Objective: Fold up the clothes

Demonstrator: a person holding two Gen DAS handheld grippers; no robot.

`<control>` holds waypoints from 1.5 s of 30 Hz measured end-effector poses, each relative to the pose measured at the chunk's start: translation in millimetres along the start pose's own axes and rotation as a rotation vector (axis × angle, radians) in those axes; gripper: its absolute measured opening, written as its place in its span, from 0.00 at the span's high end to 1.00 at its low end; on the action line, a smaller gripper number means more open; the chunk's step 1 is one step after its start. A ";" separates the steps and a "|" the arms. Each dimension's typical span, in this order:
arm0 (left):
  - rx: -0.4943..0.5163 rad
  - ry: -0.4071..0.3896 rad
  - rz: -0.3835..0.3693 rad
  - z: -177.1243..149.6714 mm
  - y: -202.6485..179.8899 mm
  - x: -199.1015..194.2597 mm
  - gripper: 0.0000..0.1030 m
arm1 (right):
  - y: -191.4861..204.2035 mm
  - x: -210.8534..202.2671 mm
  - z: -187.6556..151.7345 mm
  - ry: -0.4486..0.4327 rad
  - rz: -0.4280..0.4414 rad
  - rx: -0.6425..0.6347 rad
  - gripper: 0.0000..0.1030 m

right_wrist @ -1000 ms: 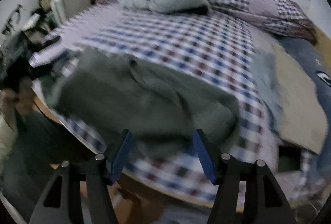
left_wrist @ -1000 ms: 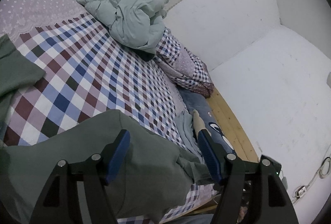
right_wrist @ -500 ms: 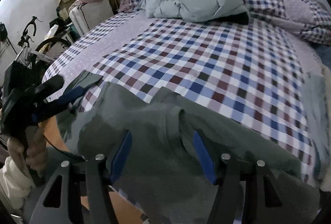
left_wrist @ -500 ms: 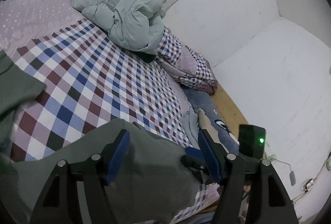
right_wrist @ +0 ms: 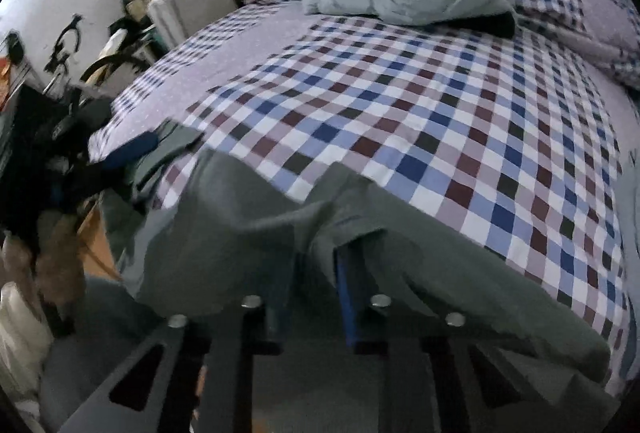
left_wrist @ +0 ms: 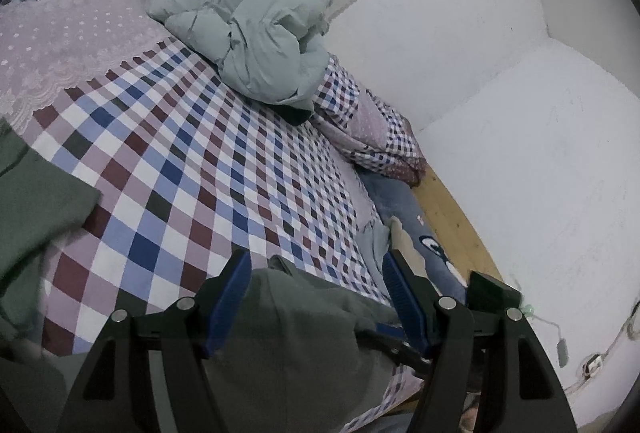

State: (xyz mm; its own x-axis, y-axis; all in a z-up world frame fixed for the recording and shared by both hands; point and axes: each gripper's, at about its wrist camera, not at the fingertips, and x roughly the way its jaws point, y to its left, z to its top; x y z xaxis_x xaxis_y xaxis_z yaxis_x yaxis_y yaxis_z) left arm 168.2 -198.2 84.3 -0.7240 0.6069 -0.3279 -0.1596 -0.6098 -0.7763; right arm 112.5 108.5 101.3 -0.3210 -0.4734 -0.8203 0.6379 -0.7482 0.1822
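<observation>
A: What's different from a second ago?

B: The right hand-held gripper. A second ago its jaws stood wide above the grey-green garment. Since then it has dropped to the garment at the near edge of the bed, and the jaws are closing with a raised fold of the cloth between them. In the right wrist view the blue pads look pressed against that fold, though cloth drapes over the tips, so the bite itself is partly hidden.

A: And the left one?

B: The left hand-held gripper has its jaws apart, as they were a second ago. In its own view it hangs over another part of the garment near the same edge, with cloth below the gap but nothing pinched. From the right wrist view it shows only as a dark, blurred shape off the bed's left corner.

A: Where does the garment lie?

B: Spread along the near edge of the checked bedspread and partly hanging over it. The pale quilted jacket sits heaped at the far end, well apart.

A: So what does that mean for the fold?

B: I'd judge the first grasp is just being made. One side is nearly secured, and the left would likely need its own hold before anything can be lifted and folded over.
</observation>
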 end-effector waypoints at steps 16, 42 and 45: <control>0.259 0.102 0.184 -21.9 -28.4 28.8 0.31 | -3.3 -32.8 -82.4 0.032 0.001 -0.016 0.91; 0.316 0.345 -0.002 3.8 -5.6 75.1 0.42 | -27.4 -33.3 -44.9 -0.127 0.143 0.116 0.50; 0.349 0.328 -0.002 0.3 -12.8 65.3 0.51 | -30.8 -32.8 -47.1 -0.130 0.147 0.125 0.50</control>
State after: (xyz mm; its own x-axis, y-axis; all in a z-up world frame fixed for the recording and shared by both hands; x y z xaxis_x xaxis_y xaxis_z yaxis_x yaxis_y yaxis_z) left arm 122.7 -151.0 72.9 -0.4819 0.7032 -0.5227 -0.4177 -0.7088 -0.5684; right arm 136.4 169.0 97.1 -0.3240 -0.6315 -0.7044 0.5952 -0.7149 0.3671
